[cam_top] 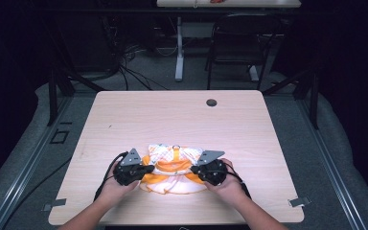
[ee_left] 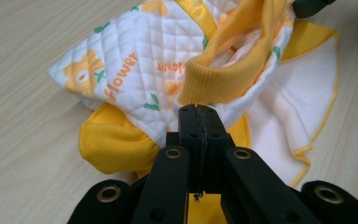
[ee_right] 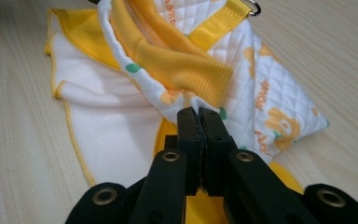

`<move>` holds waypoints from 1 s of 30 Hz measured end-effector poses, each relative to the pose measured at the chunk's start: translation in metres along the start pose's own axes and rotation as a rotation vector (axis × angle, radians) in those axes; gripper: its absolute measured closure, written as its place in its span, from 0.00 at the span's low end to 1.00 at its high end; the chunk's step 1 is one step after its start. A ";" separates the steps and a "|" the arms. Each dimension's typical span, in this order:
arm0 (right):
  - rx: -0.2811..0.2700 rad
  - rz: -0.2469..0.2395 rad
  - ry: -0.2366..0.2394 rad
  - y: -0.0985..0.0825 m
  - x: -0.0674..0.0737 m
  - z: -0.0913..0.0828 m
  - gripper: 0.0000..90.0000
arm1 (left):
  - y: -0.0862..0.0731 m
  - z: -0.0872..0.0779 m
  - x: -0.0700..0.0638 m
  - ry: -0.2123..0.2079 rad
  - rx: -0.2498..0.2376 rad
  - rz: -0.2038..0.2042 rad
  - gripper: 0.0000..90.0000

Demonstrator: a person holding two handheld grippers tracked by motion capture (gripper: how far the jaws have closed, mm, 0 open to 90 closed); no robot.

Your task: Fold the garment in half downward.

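A small quilted white garment [cam_top: 175, 163] with orange flower prints and yellow ribbed trim lies bunched near the table's front edge. My left gripper [cam_top: 148, 171] comes at it from the left and is shut on its edge. In the left gripper view the jaws [ee_left: 198, 110] are pressed together, pinching the printed fabric [ee_left: 121, 60] just below the yellow ribbed band [ee_left: 228, 70]. My right gripper [cam_top: 195, 171] is shut on the opposite side. In the right gripper view its closed tips [ee_right: 198, 112] bite the hem beneath the ribbed band [ee_right: 182, 60]. A white layer with yellow binding [ee_right: 107, 116] spreads flat underneath.
The wooden table [cam_top: 172, 115] has a round cable hole [cam_top: 211, 102] near its far edge. A metal ring [ee_right: 255, 8] hangs on the garment's yellow strap. A black chair [cam_top: 239, 43] and another table's white leg [cam_top: 179, 48] stand beyond the table.
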State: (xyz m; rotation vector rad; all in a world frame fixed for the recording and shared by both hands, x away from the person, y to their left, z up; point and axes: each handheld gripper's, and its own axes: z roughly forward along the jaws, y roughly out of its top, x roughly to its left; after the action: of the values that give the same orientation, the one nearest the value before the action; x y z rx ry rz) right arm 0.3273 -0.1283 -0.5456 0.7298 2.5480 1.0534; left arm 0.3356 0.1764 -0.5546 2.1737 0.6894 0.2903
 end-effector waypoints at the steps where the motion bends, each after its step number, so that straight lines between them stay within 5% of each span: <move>1: 0.000 0.000 0.000 0.000 0.000 0.000 0.97 | -0.001 -0.001 -0.001 -0.004 0.001 -0.003 1.00; 5: -0.004 -0.015 0.009 -0.006 0.008 -0.002 0.93 | -0.006 -0.004 -0.004 -0.014 0.000 -0.007 1.00; 10: -0.062 0.023 0.029 -0.005 0.011 -0.013 0.87 | -0.008 -0.010 -0.006 -0.026 -0.029 -0.023 0.97; 15: -0.102 0.035 0.013 0.006 0.006 -0.024 0.82 | 0.002 -0.016 -0.002 -0.021 -0.056 -0.026 0.88; 18: -0.115 0.058 -0.016 0.014 -0.001 -0.022 0.77 | 0.017 -0.015 0.005 0.022 -0.075 -0.046 0.78; 22: -0.067 0.084 -0.016 0.025 -0.011 -0.007 0.71 | 0.030 -0.003 0.013 0.027 -0.069 -0.084 0.69; 30: -0.018 0.129 0.011 0.032 -0.018 0.017 0.61 | 0.034 0.022 0.013 0.029 -0.021 -0.060 0.61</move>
State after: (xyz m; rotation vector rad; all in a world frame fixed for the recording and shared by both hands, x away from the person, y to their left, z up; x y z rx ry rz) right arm 0.3605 -0.1095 -0.5332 0.8959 2.5261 1.1214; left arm 0.3686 0.1518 -0.5424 2.1288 0.7639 0.2970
